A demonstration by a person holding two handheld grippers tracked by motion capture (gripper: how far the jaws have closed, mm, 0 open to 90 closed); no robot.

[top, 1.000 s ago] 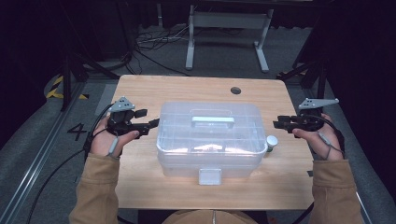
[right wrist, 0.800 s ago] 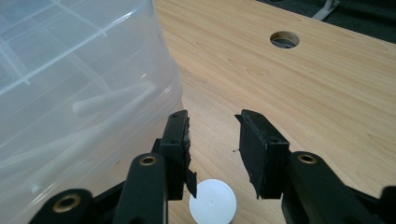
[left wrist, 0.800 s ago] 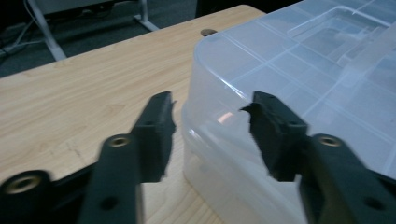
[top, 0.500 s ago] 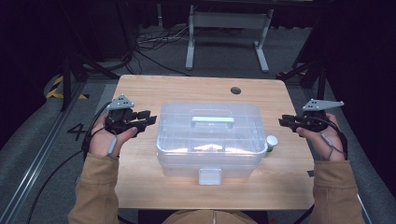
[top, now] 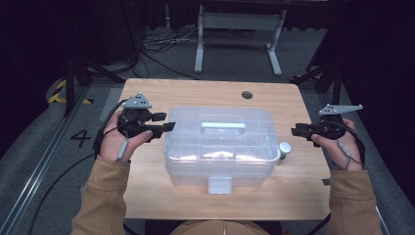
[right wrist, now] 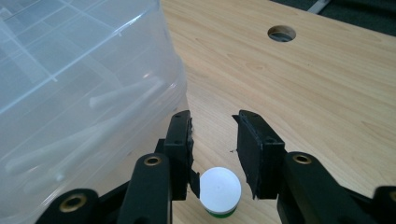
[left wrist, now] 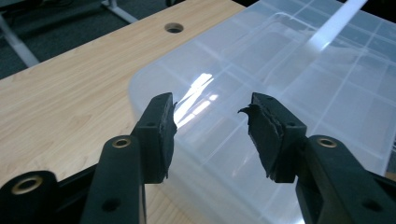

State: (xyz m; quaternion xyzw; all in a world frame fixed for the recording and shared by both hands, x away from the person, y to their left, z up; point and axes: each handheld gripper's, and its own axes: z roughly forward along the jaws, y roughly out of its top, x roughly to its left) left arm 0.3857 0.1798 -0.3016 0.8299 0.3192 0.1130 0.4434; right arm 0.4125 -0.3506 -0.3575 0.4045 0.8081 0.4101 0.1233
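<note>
1. Our left gripper [top: 164, 128] hovers at the clear plastic box's [top: 220, 147] left edge, jaws just reopened partway, empty.
2. Our right gripper [top: 297, 131] is half open, empty, above the white-capped bottle [top: 284, 149] right of the box, mid-table.

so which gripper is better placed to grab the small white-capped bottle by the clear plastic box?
Right. The right gripper hangs open just above the small white-capped bottle; the left gripper is across the clear plastic box.

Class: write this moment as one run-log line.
left gripper: open, jaws just opening, at clear plastic box | right gripper: open above white-capped bottle | wooden table
</note>
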